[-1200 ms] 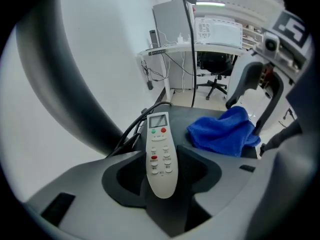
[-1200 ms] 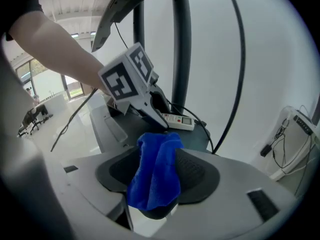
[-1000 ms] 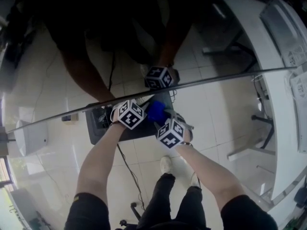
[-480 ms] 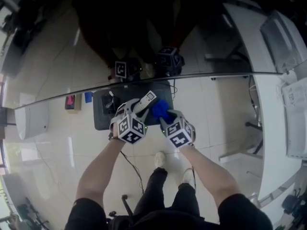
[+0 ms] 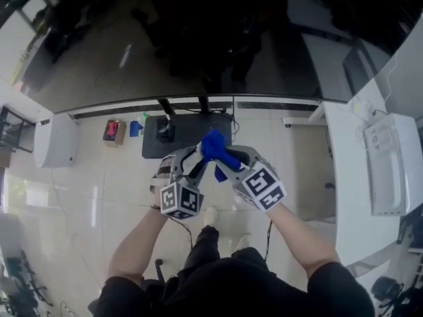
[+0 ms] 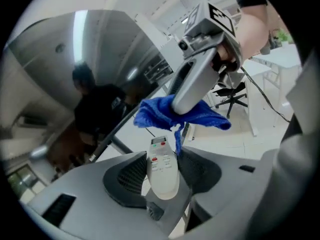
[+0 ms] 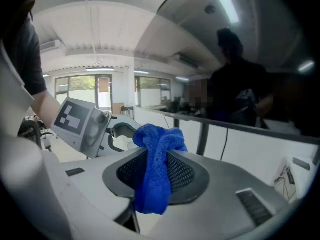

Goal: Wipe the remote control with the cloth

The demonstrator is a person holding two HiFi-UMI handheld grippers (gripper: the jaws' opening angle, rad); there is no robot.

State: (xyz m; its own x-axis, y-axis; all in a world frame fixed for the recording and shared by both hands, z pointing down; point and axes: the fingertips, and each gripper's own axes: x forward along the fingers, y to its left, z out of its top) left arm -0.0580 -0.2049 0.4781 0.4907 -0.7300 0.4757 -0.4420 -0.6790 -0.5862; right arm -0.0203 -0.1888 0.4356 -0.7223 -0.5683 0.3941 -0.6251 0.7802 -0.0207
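Note:
In the left gripper view a white remote control (image 6: 163,170) with red and green buttons stands between the pads of my left gripper (image 6: 164,178), which is shut on it. A blue cloth (image 6: 159,112) hangs just over the remote's far end, one corner trailing beside its top. My right gripper (image 7: 159,176) is shut on that cloth (image 7: 156,170), bunched between its pads. In the head view both grippers meet in front of me, left gripper (image 5: 191,160) and right gripper (image 5: 222,156), with the cloth (image 5: 213,144) on top.
A black stand (image 5: 186,136) sits on the tiled floor below the grippers, with a red item (image 5: 114,131) to its left. A white desk (image 5: 344,177) runs along the right and a white unit (image 5: 56,140) stands at the left. Dark glass fills the far side.
Both grippers have come closer together and lifted toward the camera. The cloth now sits over the remote's far end. The head view has swung, showing more of the floor.

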